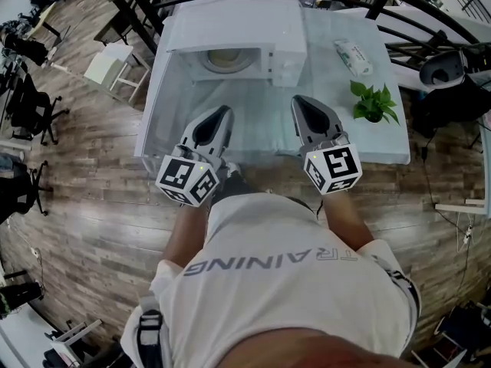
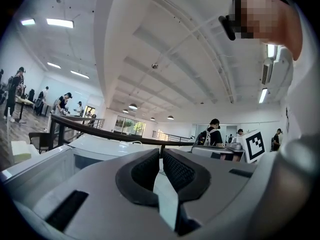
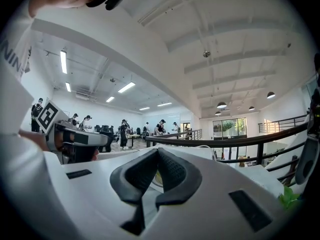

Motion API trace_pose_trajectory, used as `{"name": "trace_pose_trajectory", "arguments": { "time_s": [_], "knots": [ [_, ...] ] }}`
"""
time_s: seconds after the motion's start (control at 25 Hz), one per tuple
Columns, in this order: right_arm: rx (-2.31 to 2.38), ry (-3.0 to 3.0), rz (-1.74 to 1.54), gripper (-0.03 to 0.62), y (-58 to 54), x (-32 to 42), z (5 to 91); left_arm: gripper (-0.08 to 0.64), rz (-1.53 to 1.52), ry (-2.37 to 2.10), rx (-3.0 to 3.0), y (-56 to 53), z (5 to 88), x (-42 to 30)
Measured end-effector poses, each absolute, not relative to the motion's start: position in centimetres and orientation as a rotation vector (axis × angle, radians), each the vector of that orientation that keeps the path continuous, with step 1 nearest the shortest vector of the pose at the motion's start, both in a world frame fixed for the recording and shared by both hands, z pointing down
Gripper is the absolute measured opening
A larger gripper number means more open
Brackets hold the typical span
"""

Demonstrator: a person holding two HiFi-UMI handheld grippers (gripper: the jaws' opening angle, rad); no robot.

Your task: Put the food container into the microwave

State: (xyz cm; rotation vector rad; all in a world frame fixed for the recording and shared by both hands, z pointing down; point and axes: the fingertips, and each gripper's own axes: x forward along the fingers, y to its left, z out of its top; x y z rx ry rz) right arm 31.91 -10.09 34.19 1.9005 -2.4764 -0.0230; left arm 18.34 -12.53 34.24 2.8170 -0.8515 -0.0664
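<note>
The left gripper [image 2: 161,151] has its jaws shut, the ribbed pads [image 2: 176,170] meeting at the tips with nothing between them. The right gripper [image 3: 156,152] is the same: jaws pressed together and empty. In the head view both are held level and side by side over the near edge of the table [image 1: 337,133], left gripper [image 1: 222,115] and right gripper [image 1: 301,103] apart from each other and touching nothing.

Straight ahead of the jaws stands the microwave [image 1: 230,18], its door [image 1: 157,106] swung open on the left, ahead of and left of the left jaws. The container [image 1: 226,60] sits inside the microwave cavity, well ahead of both grippers and nearer the left one's line.

Just right of the right jaws is a small plant [image 1: 374,102]; its leaves [image 3: 287,199] show at the lower right of the right gripper view. Ahead and to the right of those jaws lies a packet [image 1: 353,56].
</note>
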Motion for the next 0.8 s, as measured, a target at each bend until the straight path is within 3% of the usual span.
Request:
{"name": "trace_pose_trajectory", "arguments": {
  "time_s": [0.8],
  "knots": [
    [1.769, -2.491, 0.029, 0.023, -12.6, 27.3, 37.4, 0.051, -0.046, -0.908, 2.775, -12.0, 35.1, 14.7]
  ]
}}
